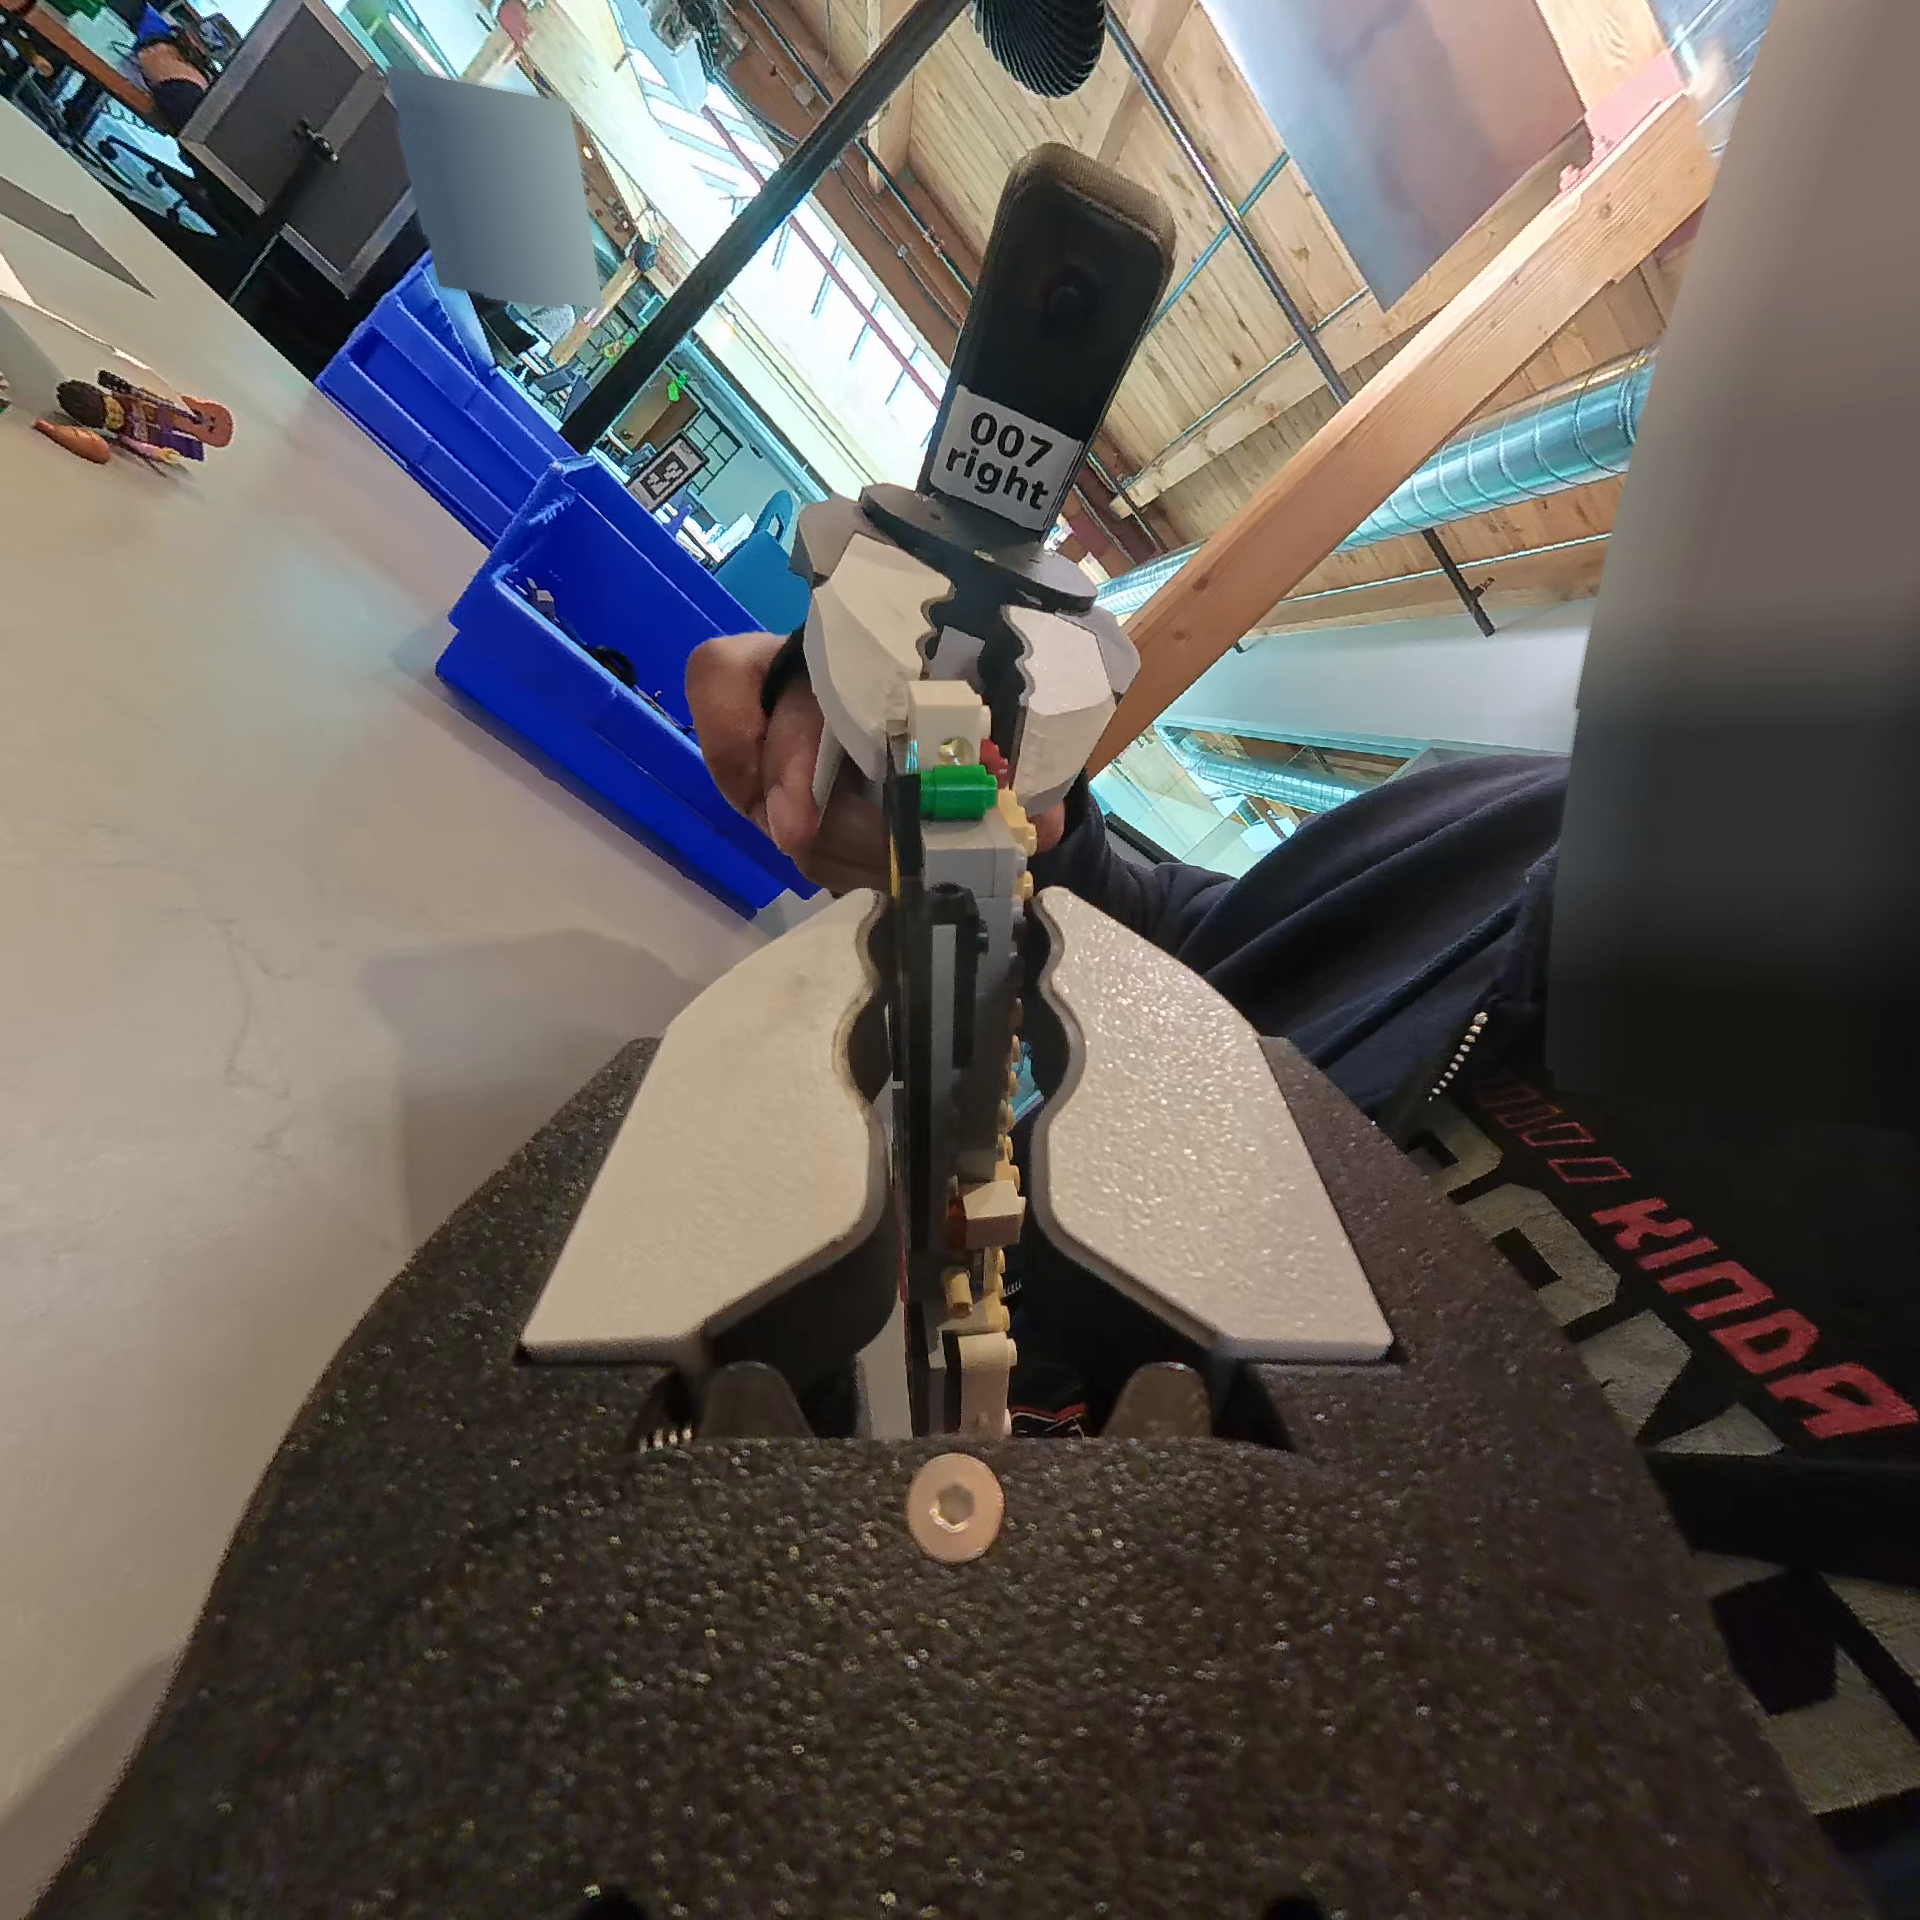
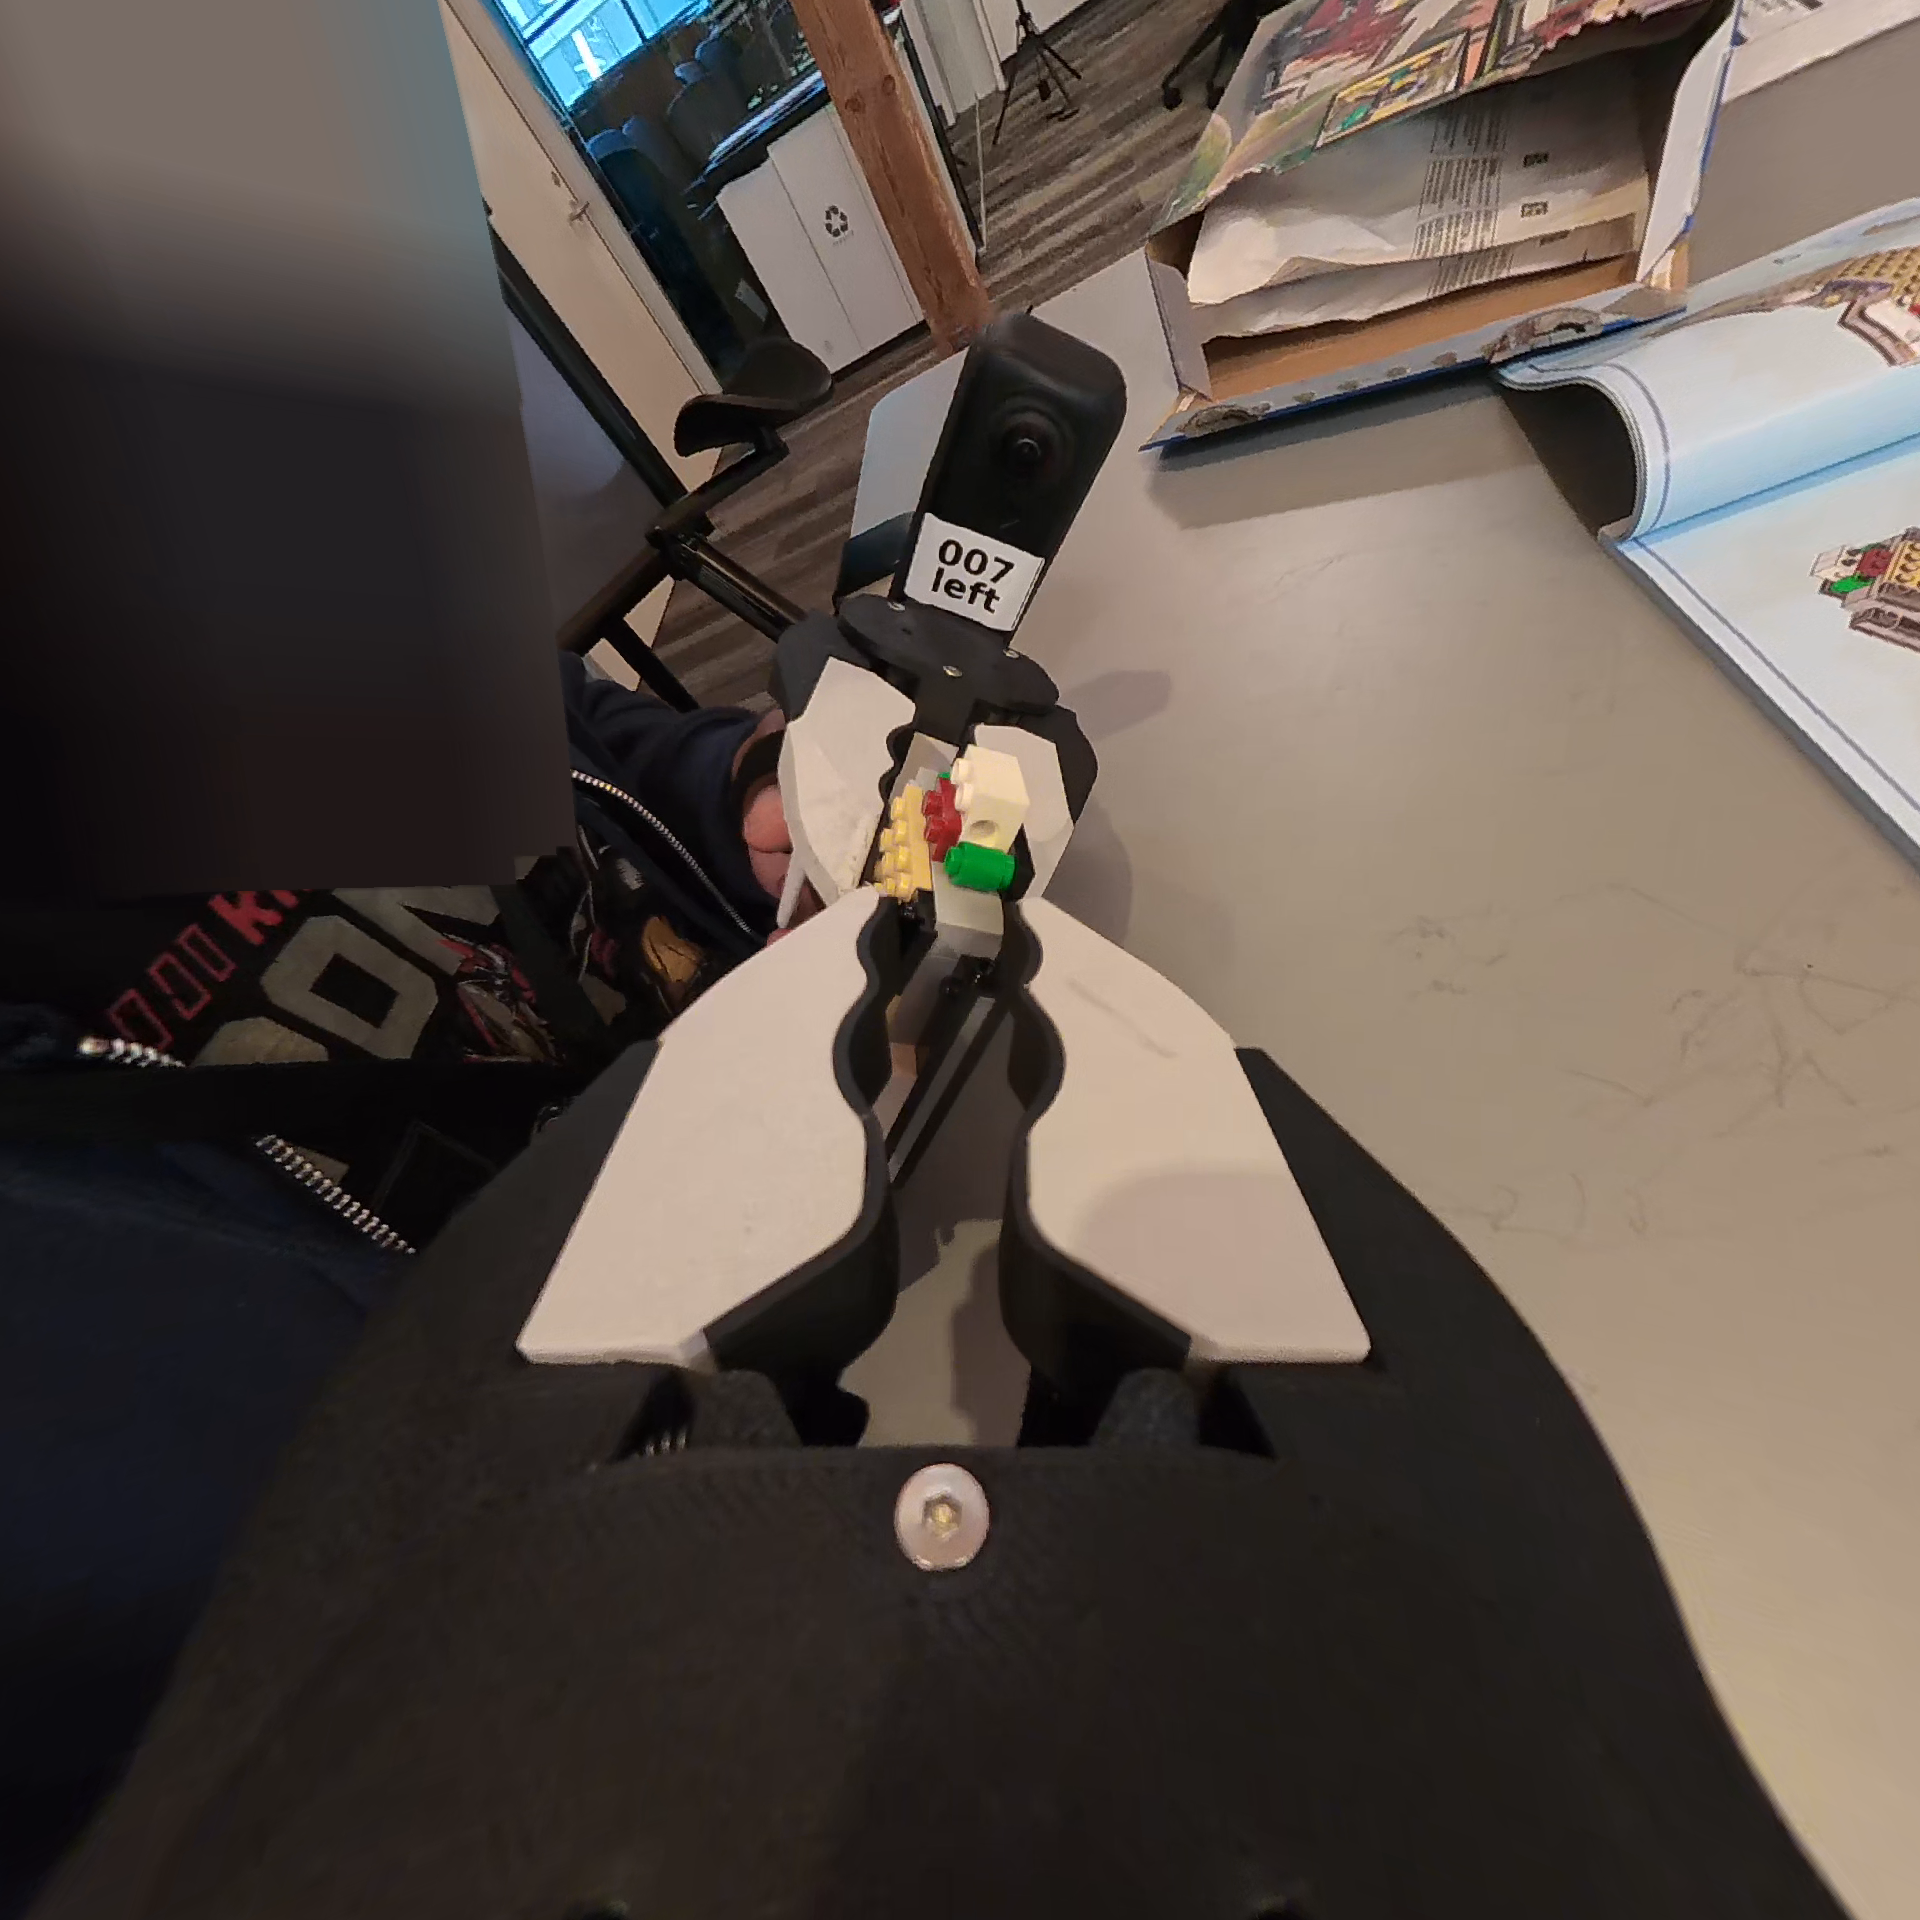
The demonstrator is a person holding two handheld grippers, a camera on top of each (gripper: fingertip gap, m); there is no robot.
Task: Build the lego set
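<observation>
The left gripper (image 1: 954, 935) and the right gripper (image 2: 940, 940) pinch opposite ends of one brick assembly (image 1: 961, 883) held above the table (image 1: 260, 831), so twisting could snap off the green stud (image 1: 956, 793) at 12 o'clock.

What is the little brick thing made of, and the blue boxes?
The brick model looks like hard, glossy plastic: small studded pieces in grey, tan, green and white. Both grippers' fingers clamp it. The blue bins also look like plastic, smooth and moulded, with a slight shine.
</observation>
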